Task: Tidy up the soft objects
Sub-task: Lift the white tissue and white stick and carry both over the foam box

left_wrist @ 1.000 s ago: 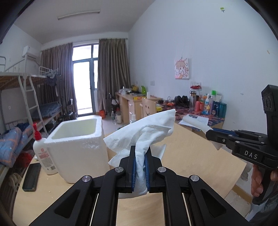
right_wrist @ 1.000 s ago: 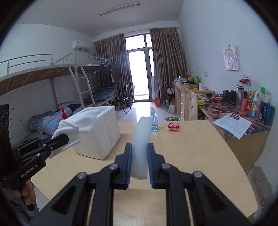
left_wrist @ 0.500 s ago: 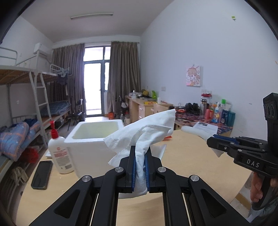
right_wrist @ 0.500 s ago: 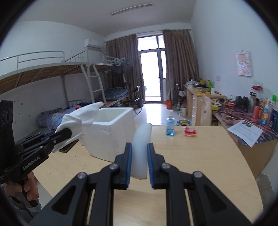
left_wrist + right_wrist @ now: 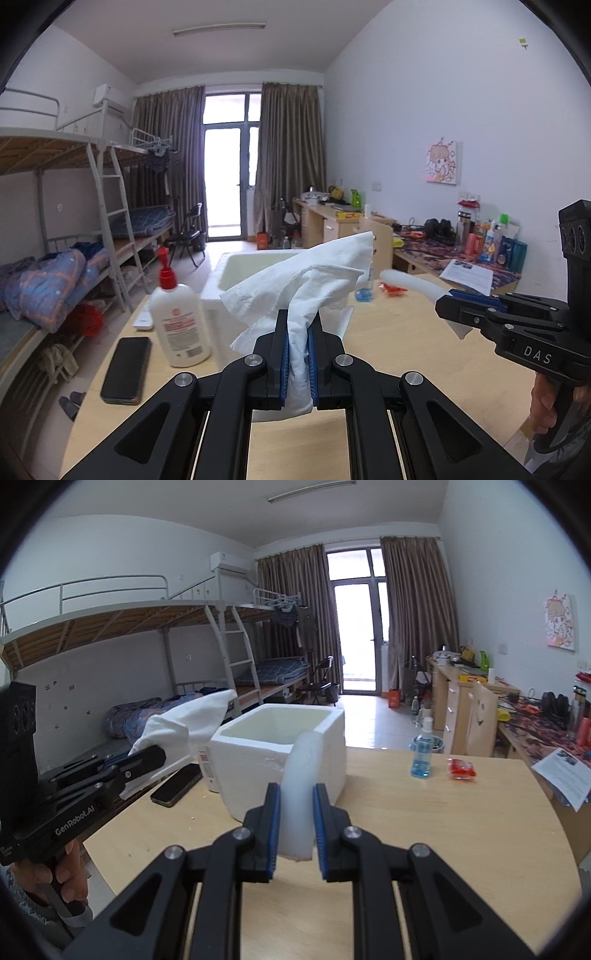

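My left gripper [image 5: 298,332] is shut on a crumpled white cloth [image 5: 314,273], which stands up in front of the white foam box [image 5: 251,266]. My right gripper [image 5: 295,801] is shut on a soft white foam strip [image 5: 301,775] that rises against the near wall of the box [image 5: 258,760]. The box is open-topped and looks empty. In the right wrist view the left gripper [image 5: 147,758] holds the cloth [image 5: 184,720] just left of the box. In the left wrist view the right gripper [image 5: 448,308] carries the strip [image 5: 410,284] on the right.
On the wooden table [image 5: 443,830] stand a lotion bottle [image 5: 179,321] and a black phone [image 5: 125,369] left of the box. A blue spray bottle [image 5: 421,753], a red packet [image 5: 461,768] and a paper sheet [image 5: 565,771] lie to the right. Bunk beds stand beyond.
Both grippers have swung left across the table with their loads. The box has shifted from the left of each view to the middle and looks nearer. Both grips are unchanged.
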